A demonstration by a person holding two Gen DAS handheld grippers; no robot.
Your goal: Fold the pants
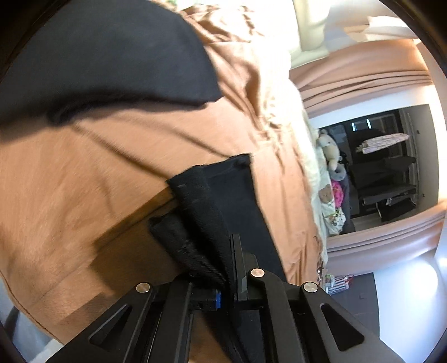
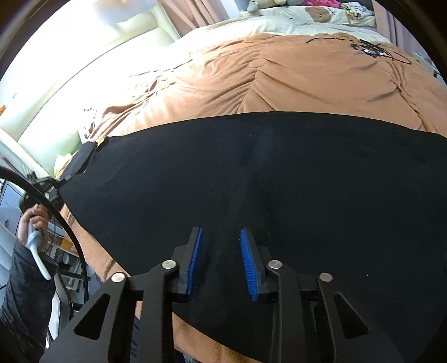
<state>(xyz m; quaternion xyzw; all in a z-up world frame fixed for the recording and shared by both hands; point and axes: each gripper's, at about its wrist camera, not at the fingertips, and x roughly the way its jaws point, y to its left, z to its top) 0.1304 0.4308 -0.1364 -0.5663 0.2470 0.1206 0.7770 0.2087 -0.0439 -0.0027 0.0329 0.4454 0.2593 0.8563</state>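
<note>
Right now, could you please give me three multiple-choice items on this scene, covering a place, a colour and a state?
1. Where do the black pants lie?
A. on the brown bedspread
B. on a chair
C. on the floor

2. What colour are the right tool pads?
A. red
B. blue
C. white

3. What is the left tool doing?
A. hanging open
B. shut on nothing
C. clamped on pants fabric

Answers: 1 A, brown cover surrounds them; 2 B, both pads show blue; 3 C, black cloth sits pinched between its fingers.

Pants [image 2: 279,173] lie across blanket [image 2: 279,78] on bed; pillows [image 2: 321,12] behind.
</note>
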